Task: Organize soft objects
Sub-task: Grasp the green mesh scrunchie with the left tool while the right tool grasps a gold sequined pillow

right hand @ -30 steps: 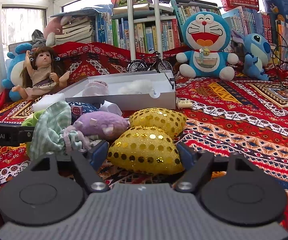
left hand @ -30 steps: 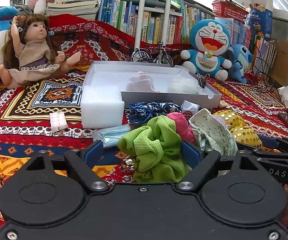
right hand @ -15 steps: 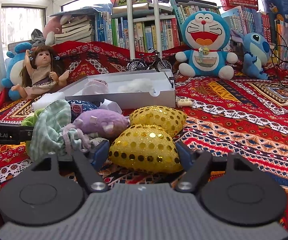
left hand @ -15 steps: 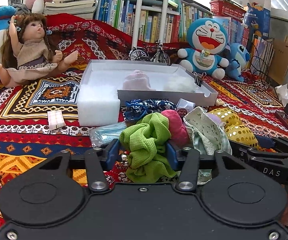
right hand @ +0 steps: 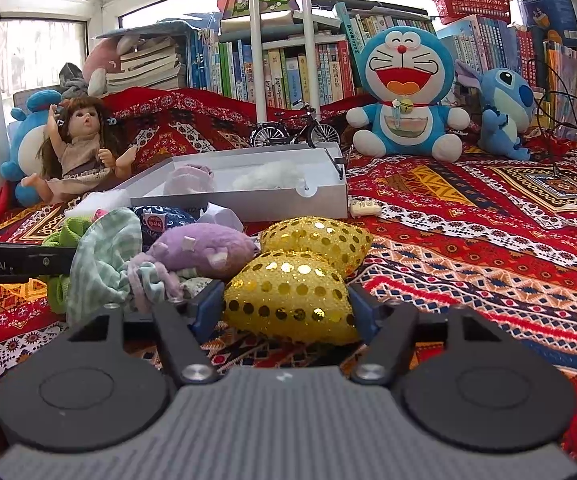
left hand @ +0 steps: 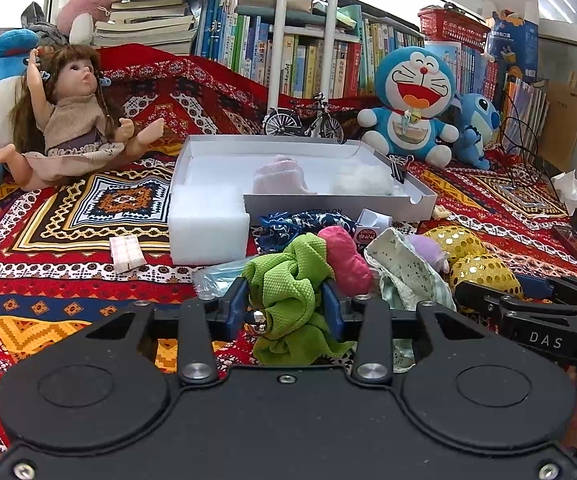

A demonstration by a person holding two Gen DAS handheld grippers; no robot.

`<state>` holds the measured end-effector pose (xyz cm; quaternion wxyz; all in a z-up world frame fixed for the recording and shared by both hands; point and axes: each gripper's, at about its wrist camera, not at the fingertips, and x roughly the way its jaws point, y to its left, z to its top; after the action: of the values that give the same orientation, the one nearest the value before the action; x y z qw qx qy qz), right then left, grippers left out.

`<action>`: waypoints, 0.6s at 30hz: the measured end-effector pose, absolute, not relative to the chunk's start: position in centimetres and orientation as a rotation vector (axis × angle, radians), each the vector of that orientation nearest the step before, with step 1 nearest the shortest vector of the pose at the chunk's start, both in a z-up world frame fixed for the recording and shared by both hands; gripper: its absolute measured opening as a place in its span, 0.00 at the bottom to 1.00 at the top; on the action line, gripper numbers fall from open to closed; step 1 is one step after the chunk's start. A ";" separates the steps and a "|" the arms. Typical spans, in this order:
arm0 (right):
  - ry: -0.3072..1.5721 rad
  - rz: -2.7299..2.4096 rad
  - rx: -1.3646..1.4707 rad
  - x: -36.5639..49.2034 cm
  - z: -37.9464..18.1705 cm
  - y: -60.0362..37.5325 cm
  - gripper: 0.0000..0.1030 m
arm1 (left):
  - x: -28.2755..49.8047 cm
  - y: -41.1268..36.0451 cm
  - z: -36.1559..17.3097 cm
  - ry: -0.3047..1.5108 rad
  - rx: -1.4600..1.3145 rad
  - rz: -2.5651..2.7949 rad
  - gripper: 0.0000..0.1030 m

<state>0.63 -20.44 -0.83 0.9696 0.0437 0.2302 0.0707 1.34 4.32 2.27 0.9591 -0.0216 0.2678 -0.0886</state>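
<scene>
My left gripper (left hand: 284, 304) is shut on a crumpled green cloth (left hand: 288, 280) at the front of a pile of soft things. Beside it lie a pink pouch (left hand: 346, 254), a pale patterned cloth (left hand: 404, 268) and a blue scarf (left hand: 308, 222). My right gripper (right hand: 288, 304) has closed in on a gold sequin cushion (right hand: 288, 294); its blue fingers touch both sides. A second gold cushion (right hand: 320, 238) and a purple plush (right hand: 204, 246) lie behind. The white box (left hand: 368, 204) holds a pink knit item (left hand: 280, 176) and white fluff (left hand: 362, 178).
A white foam block (left hand: 208, 228) and a small checked packet (left hand: 126, 252) lie left of the pile. A doll (left hand: 72, 120), a Doraemon plush (right hand: 404, 92), a Stitch plush (right hand: 504, 112), a model bicycle (left hand: 304, 120) and shelves of books stand behind on the red patterned blanket.
My left gripper's fingers closed from wide open onto the green cloth. My right gripper's fingers narrowed around the gold sequin cushion.
</scene>
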 end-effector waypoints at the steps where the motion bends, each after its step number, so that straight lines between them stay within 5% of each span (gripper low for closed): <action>1: 0.464 0.142 0.089 0.6 -0.8 -20.4 0.66 | 1.3 4.4 2.3 0.541 -0.044 -0.179 0.36; 13: 0.465 0.115 0.076 0.4 -0.3 -20.0 0.66 | 0.6 5.2 2.6 0.535 -0.047 -0.185 0.38; 18: 0.477 0.097 0.075 0.9 -0.7 -19.9 0.79 | 0.6 5.0 2.0 0.550 -0.042 -0.183 0.44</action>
<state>0.92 -19.88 -0.66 0.9698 0.0370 0.2362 0.0481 0.56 4.99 1.97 0.9581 -0.0207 0.2713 -0.0902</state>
